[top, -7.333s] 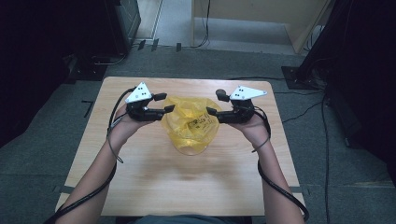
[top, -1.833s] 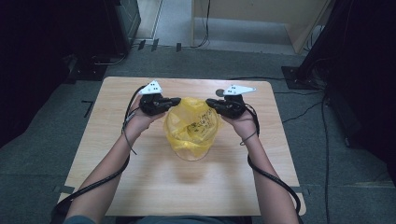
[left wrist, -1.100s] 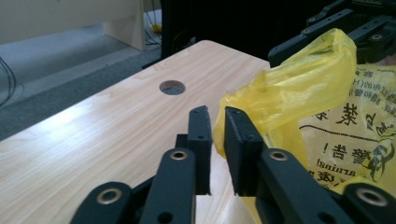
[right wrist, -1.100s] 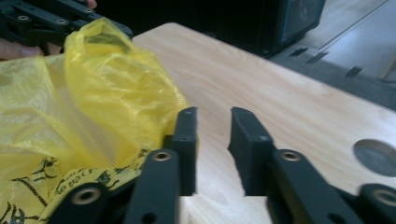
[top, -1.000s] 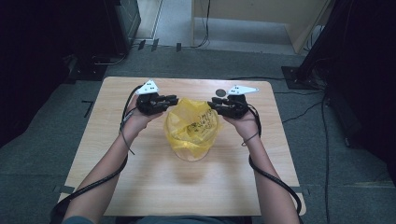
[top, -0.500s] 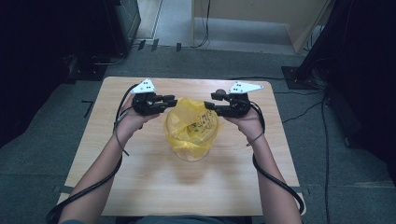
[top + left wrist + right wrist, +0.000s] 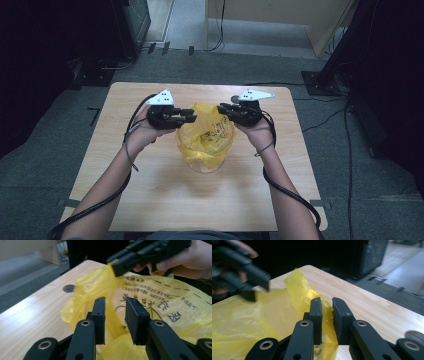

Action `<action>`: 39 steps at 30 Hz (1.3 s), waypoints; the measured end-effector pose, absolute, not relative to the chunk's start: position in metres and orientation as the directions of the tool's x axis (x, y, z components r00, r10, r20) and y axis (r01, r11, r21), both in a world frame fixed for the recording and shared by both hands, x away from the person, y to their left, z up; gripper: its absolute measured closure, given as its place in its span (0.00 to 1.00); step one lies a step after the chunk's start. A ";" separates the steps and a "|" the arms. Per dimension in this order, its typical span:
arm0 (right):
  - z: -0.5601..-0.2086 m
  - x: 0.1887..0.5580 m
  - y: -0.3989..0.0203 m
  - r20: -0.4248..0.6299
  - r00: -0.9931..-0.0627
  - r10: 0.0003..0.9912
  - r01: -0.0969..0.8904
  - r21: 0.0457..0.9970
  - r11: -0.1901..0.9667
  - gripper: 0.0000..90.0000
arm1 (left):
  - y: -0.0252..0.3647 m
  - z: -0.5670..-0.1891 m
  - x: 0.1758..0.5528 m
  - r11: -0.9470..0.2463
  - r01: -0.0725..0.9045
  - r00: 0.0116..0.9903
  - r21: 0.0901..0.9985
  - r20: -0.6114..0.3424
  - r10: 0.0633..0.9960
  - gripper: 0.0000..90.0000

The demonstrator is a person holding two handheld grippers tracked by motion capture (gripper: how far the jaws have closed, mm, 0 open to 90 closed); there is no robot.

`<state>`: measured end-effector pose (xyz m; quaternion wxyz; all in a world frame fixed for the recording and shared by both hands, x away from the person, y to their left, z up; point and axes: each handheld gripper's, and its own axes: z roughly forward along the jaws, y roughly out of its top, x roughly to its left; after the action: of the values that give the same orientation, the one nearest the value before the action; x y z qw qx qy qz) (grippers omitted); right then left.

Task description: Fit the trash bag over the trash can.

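A yellow plastic bag (image 7: 207, 134) with black print sits in a clear round container (image 7: 204, 165) at the middle of the wooden table (image 7: 150, 200). My left gripper (image 7: 192, 116) is at the bag's left rim. In the left gripper view its jaws (image 7: 115, 301) have just been opening and stand apart, with loose yellow film (image 7: 160, 312) between and beyond them. My right gripper (image 7: 221, 109) is at the right rim. Its jaws (image 7: 327, 301) have just been closing and pinch a fold of the bag (image 7: 299, 290). Each gripper view shows the other gripper across the bag's mouth.
A round cable hole (image 7: 234, 99) lies in the tabletop just behind the bag and shows as well in the left gripper view (image 7: 68, 288). Cables trail from both grippers back along the forearms. Dark equipment and cables stand on the grey floor around the table.
The bag, loosely bunched several seconds ago, now hangs in the container with its mouth held open. In the last second both grippers stayed at its rim, and the left shifted slightly.
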<state>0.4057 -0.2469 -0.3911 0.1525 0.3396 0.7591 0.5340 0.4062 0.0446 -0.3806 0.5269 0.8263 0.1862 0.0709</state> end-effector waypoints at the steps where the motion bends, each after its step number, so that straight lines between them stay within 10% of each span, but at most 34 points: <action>1: -0.392 0.406 -0.247 0.136 -0.711 0.690 0.359 0.914 0.190 0.89 | 0.041 -0.383 0.405 -0.383 0.230 0.925 0.895 -0.078 0.373 0.77; 39: -0.424 0.415 -0.261 0.170 -0.647 0.744 0.462 0.863 0.205 0.92 | 0.031 -0.402 0.401 -0.470 0.202 0.953 0.859 -0.062 0.297 0.73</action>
<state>0.4153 -0.2607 -0.4235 0.1432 0.3952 0.7630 0.4910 0.4010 0.0305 -0.4019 0.4938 0.8560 0.1458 0.0477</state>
